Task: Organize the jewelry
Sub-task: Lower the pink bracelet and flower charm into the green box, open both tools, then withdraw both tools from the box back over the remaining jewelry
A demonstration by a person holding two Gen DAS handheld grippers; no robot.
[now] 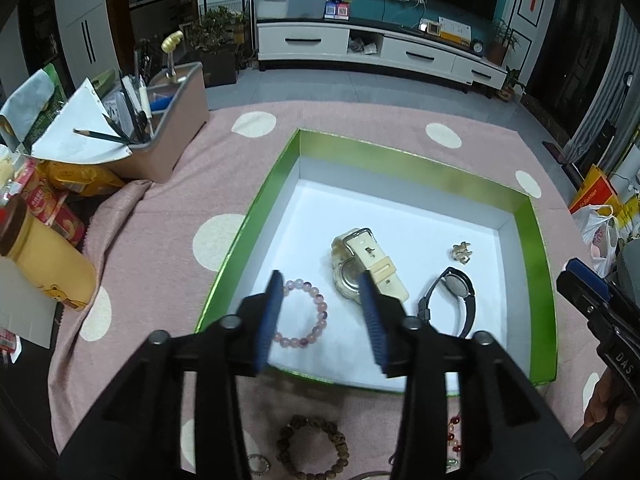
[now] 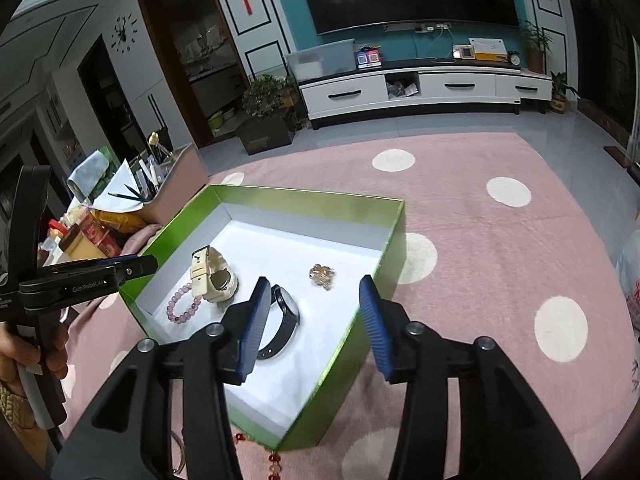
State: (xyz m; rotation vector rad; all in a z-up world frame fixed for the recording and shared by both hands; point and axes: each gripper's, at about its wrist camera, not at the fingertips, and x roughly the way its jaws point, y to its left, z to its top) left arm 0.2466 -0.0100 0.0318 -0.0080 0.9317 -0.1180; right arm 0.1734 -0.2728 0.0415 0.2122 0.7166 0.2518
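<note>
A green box [image 1: 400,154] with a white floor holds a pink bead bracelet [image 1: 304,312], a cream watch [image 1: 364,264], a black watch [image 1: 452,300] and a small gold brooch [image 1: 462,252]. My left gripper [image 1: 320,280] hangs open over the box's near left part; the bracelet lies on the floor below, untouched. My right gripper [image 2: 314,282] is open over the box [image 2: 304,196], with nothing between its fingers. Its left finger hides part of the black watch [image 2: 286,320], and the brooch [image 2: 322,276] lies beyond. A brown bead bracelet [image 1: 312,448] and red beads [image 1: 454,436] lie outside the box.
The box rests on a pink cloth with cream dots [image 2: 480,260]. At the left stand a desk organizer with pencils [image 1: 160,136], snack packets and a yellow jar [image 1: 40,248]. A plastic bag [image 1: 600,236] lies at the right. A hand [image 2: 24,356] holds the left tool.
</note>
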